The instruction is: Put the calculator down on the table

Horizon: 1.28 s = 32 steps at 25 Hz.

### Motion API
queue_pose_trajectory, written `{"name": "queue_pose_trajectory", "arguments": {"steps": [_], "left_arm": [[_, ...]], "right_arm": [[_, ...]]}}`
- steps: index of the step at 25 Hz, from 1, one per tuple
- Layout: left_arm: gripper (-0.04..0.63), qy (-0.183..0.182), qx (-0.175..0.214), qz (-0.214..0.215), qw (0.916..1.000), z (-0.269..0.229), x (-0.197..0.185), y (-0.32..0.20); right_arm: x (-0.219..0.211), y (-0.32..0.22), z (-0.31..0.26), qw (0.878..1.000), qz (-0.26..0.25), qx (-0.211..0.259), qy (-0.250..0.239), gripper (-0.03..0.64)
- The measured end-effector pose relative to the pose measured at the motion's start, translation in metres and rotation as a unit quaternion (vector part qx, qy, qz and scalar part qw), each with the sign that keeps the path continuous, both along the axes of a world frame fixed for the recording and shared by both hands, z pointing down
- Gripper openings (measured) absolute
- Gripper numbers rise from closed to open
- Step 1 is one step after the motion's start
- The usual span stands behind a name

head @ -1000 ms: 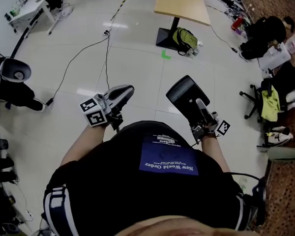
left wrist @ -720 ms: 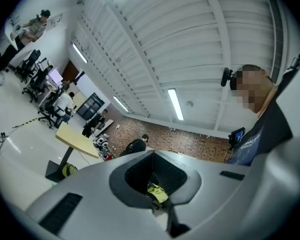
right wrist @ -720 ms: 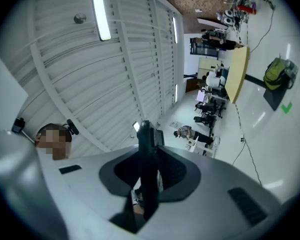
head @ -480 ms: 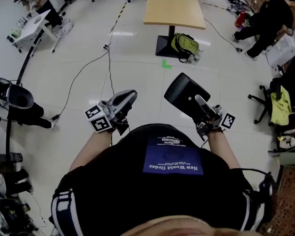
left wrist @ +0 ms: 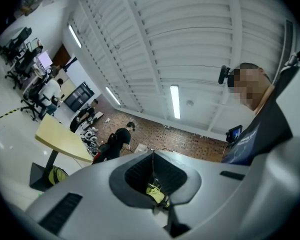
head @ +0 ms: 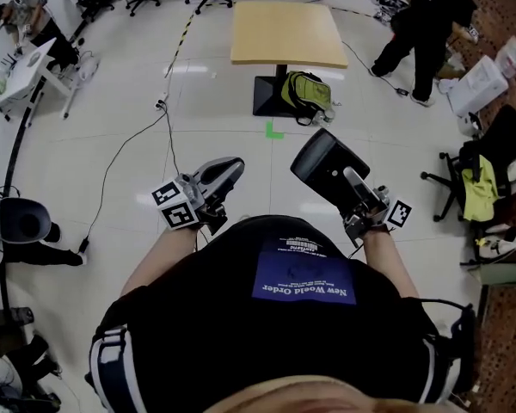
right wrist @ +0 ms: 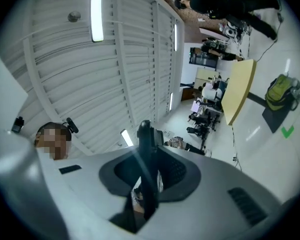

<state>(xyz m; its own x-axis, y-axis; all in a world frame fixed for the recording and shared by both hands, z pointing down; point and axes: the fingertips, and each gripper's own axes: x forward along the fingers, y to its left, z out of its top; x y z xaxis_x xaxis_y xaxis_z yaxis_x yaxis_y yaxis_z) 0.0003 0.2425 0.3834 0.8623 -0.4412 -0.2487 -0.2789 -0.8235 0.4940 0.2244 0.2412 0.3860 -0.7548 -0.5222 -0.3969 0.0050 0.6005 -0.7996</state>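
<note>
Carry step, calculator not yet set down. Right hand-held gripper (head: 351, 183) is clamped narrow on the calculator (head: 325, 163), which juts out dark and flat ahead of the jaws, right of centre in the head view, above the floor (head: 112, 101). Left hand-held gripper (head: 228, 169): jaws together, nothing between them. Wooden surface (head: 284, 34) at top centre, well apart. Next move, as I judge it: reach the surface, lower the calculator flat, then release.

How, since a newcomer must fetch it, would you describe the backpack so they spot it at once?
Look to the tan-topped table standing alone on the pale floor ahead. Against its black base sits the backpack, the only lime-green bag there, black-trimmed.
</note>
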Motion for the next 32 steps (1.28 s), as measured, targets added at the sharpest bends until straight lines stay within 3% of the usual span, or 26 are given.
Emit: {"name": "queue_pose_trajectory", "arguments": {"steps": [8,14,19,29,32], "left_arm": [[0.011,-0.004,0.036,0.050,0.9981,-0.021,-0.036,-0.134],[0.011,0.002,0.013,0.049,0.9987,-0.011,-0.046,-0.206],[0.011,-0.012,0.003,0.014,0.9998,0.003,-0.040,-0.264],[0.011,-0.033,0.011,-0.105,0.9938,-0.018,0.021,-0.395],[0.011,-0.020,0.005,-0.121,0.9924,-0.025,0.047,-0.429]], "right_arm": [[-0.035,-0.110,-0.014,0.999,0.045,0.011,-0.010,0.057],[-0.043,-0.184,-0.007,0.999,0.043,-0.011,-0.007,0.057],[-0.027,-0.259,0.008,1.000,0.019,-0.015,-0.016,0.057],[0.020,-0.446,0.002,0.994,-0.109,0.010,-0.001,0.057],[0.034,-0.490,-0.003,0.991,-0.133,0.020,0.008,0.057]]}}
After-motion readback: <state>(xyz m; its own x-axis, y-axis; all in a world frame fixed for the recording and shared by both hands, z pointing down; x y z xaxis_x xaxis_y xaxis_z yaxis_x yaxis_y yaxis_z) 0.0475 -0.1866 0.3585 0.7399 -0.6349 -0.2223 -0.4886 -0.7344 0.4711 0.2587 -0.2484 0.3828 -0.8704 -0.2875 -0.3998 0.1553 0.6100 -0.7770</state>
